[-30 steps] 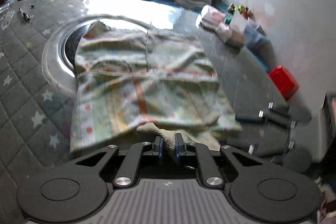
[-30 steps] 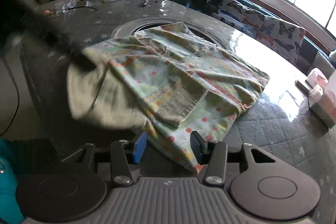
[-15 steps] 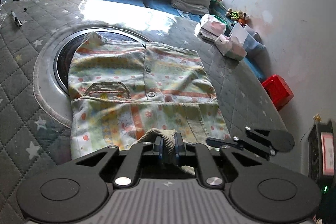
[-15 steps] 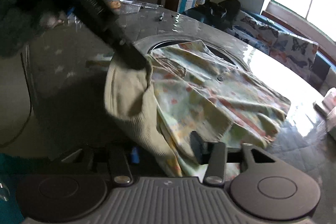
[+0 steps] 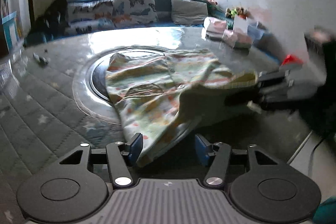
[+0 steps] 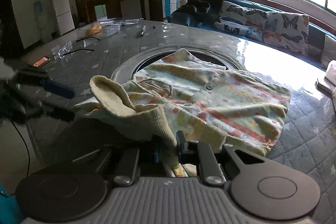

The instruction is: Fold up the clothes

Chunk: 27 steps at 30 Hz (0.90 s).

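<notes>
A small pale shirt [image 5: 159, 81] with orange and green prints and buttons lies on the grey quilted table [image 5: 42, 114], partly over a round metal ring. In the right wrist view the shirt [image 6: 210, 96] spreads ahead, with its ribbed cream hem [image 6: 155, 119] lifted. My right gripper [image 6: 168, 150] is shut on that ribbed hem. My left gripper [image 5: 168, 146] is open, its blue pads either side of a hanging shirt corner without pinching it. The left gripper shows blurred at the left of the right wrist view [image 6: 56, 89].
A sofa with butterfly cushions [image 5: 117, 12] runs along the table's far side under a window. Folded items and boxes [image 5: 229, 33] sit at the far right. A pen [image 6: 142, 30], plastic wrappers [image 6: 109, 26] and a phone [image 6: 41, 61] lie at the far left.
My left gripper has opened and let go of the hem. My right gripper has shut on the ribbed hem. The left gripper has drawn back and tilted up.
</notes>
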### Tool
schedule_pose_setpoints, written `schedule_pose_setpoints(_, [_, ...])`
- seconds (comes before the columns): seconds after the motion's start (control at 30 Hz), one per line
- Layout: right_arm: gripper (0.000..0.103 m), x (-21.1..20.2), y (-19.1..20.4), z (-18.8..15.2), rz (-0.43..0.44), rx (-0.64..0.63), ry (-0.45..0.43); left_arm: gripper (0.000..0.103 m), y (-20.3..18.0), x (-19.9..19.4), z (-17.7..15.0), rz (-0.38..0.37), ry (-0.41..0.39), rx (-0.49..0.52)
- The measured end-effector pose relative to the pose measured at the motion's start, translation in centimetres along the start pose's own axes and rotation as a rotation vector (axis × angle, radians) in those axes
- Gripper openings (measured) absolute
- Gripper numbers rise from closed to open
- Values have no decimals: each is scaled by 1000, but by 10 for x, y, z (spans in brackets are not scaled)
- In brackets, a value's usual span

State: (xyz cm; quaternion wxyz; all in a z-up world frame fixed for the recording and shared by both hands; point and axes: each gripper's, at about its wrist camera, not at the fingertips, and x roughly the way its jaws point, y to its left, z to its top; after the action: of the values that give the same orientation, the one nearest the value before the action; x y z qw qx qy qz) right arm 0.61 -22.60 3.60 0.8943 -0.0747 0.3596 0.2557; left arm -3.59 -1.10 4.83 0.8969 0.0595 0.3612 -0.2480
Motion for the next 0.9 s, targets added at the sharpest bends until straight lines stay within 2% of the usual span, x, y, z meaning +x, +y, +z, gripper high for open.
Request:
schedule_pose_setpoints(0.17, [14,-1,-1,1,-8,9,-9,58,-24,21,-15,75,-19,204])
schedule_pose_setpoints(0.23, [14,-1,-1,1,-11,13,-13,56,-31,28,-20,129,-35,290])
schedule_pose_setpoints(0.27, [14,-1,-1,2,-12,15,-14,53,-33,30,-22,149,-43,322])
schedule_pose_setpoints(0.33, [13,-2,-1,2,-16,19,-18,41,-33,34,-24,168,-59,360])
schedule_pose_setpoints(0.4, [11,-2,0,2,-19,22,-22,18,-31,33,-24,170,-63,366])
schedule_pose_setpoints(0.5, [9,-5,2,0,-16,22,-38,8,-28,27,-24,162,-84,366])
schedule_pose_setpoints(0.7, [8,-26,8,-4,4,-3,-78,5,-29,-3,-24,117,-135,347])
schedule_pose_setpoints(0.9, [7,-62,20,-14,37,-35,-92,4,-41,-46,-36,41,-154,367])
